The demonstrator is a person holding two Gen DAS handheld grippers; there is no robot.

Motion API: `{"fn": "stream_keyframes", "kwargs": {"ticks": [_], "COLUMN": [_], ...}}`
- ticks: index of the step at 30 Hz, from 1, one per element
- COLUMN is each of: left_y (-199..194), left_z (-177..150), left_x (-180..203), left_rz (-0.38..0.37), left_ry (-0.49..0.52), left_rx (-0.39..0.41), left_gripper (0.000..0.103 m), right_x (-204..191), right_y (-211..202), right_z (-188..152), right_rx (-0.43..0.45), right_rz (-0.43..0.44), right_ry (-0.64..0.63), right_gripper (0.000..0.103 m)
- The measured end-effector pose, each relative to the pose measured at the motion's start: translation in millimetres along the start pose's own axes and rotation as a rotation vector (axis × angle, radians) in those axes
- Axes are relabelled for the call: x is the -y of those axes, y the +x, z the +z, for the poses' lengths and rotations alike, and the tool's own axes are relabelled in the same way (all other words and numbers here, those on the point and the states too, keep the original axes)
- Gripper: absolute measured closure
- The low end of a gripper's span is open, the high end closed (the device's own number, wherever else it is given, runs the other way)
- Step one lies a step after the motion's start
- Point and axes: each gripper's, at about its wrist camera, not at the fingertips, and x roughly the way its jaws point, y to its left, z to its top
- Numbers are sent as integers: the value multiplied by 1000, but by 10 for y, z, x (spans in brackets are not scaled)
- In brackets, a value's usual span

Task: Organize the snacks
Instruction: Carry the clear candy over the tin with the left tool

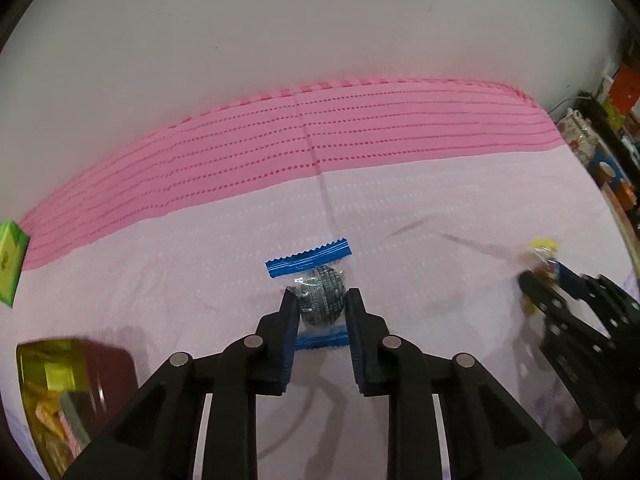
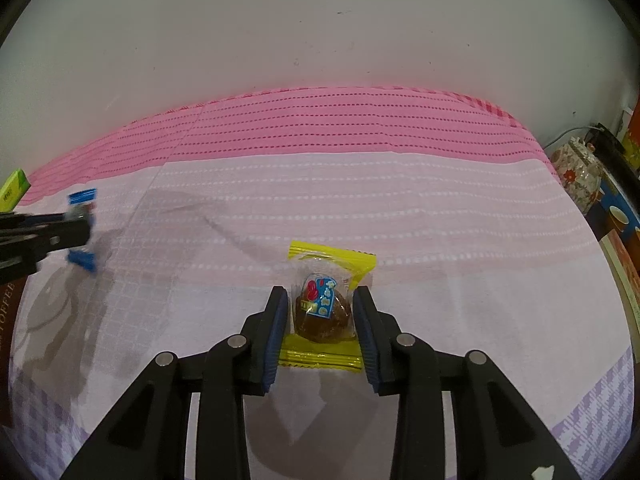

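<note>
A snack in a clear wrapper with blue ends (image 1: 308, 258) holds a dark round sweet. My left gripper (image 1: 322, 294) is shut on it, pads pressed against both sides of the sweet. In the right wrist view the same snack (image 2: 82, 198) shows blurred at the far left between the left gripper's fingers (image 2: 72, 232). My right gripper (image 2: 321, 292) is shut on a yellow-ended snack (image 2: 324, 316) with a brown sweet and a blue label, held above the cloth with its shadow beneath. This yellow snack (image 1: 542, 248) also appears at the right edge of the left wrist view.
A pale pink tablecloth (image 2: 440, 240) with a darker pink band at the back covers the table, against a white wall. A green box (image 1: 10, 260) lies far left. A dark red container with assorted snacks (image 1: 52, 392) sits lower left. A floral jar (image 2: 580, 168) and clutter stand at right.
</note>
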Motion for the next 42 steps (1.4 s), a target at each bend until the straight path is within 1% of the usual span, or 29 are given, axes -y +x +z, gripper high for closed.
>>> {"fn": "stream_keyframes", "kwargs": {"ticks": [5,7,12,16,18,20,24,27,30,33,37,42], "left_y": [-301,-452,-786,-1077,-1202,-1365,-1640,-1743,-1751,-1666,-1514,-1340], "left_z": [-123,-197,-345,-493,-574,-654,-794,-898,-1036,-1189,-1324,-1403], "left_x": [-5,-39,-173,-465,-628,-840,-1233,-1520,-1779,-1986,-2082,-2129], "left_rz": [-8,-22,-21,-19,-10,4,77,115,159,187,193,161], "left_ry": [-2,-12,-30,-103,-144,-185,-229,-266,-303,-335,-344,-341], "left_rx": [22,32,39,55,56,75,109,108,92,52,19,-9], "left_gripper": [79,79,79,79,79,79,79,79,79,79,79,79], "right_x": [-4,-4,-6,-9,-9,2,5,10,15,4,8,24], "right_y": [2,2,1,-4,-6,-5,-6,-5,0,-4,-8,1], "right_z": [-1,-4,-8,-8,-7,-2,-3,-6,-10,-21,-27,-27], "right_rx": [0,0,0,0,0,0,0,0,0,0,0,-1], "right_rz": [-4,-4,-5,-7,-8,-7,-7,-7,-11,-12,-9,-12], "right_ry": [-5,-5,-6,-8,-9,-9,-8,-8,-9,-12,-11,-10], "right_gripper": [70,70,70,70,70,70,70,70,70,70,70,68]}}
